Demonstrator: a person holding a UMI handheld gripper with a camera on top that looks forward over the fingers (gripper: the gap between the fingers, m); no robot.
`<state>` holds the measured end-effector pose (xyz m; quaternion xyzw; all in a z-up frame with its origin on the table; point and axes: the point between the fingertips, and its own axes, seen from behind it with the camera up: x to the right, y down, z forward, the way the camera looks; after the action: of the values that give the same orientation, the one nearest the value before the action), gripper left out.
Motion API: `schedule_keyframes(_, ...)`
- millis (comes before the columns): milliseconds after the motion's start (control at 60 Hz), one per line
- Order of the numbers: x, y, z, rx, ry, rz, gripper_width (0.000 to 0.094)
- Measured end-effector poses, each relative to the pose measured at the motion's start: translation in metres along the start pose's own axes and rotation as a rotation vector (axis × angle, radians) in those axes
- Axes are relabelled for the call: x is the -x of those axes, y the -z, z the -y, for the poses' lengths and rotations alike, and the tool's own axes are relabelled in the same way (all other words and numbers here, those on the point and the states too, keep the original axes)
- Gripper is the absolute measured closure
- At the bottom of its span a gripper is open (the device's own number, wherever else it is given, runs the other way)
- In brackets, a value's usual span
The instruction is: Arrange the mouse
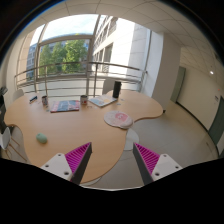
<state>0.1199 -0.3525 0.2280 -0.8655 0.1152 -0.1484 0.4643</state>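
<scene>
A small pale green mouse (42,138) lies on the curved wooden table (85,125), toward its left side, ahead and to the left of my fingers. A round pink-and-white mouse pad (118,118) lies on the table's right part, beyond my fingers. My gripper (112,160) is open and empty, held well back from the table edge, with the pink pads (78,157) wide apart and only table edge and floor between them.
At the back of the table lie a flat rectangular board (65,105), a white notebook-like item (102,100) and a dark upright object (116,89). A railing and large windows stand behind. Grey floor (175,130) lies to the right.
</scene>
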Motion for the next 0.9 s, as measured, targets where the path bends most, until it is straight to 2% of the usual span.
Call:
schedule_keyframes(167,0.007,0.013,-0.021,0.021,0.009,-0.040,0.0087)
schedule_keyframes(300,0.052,0.049,-0.078,0.078,0.000,-0.054,0.0087)
schedule_keyframes(417,0.119,0.058,-0.129,0.141,0.016,0.003,0.0083)
schedule_keyframes(533,0.194,0.057,-0.153,0.174,0.037,0.098,0.0085)
schedule_keyframes(717,0.291,0.012,-0.147,0.169,0.104,0.211,0.0084)
schedule_keyframes(900,0.368,-0.072,-0.117,0.144,0.156,0.284,0.0083)
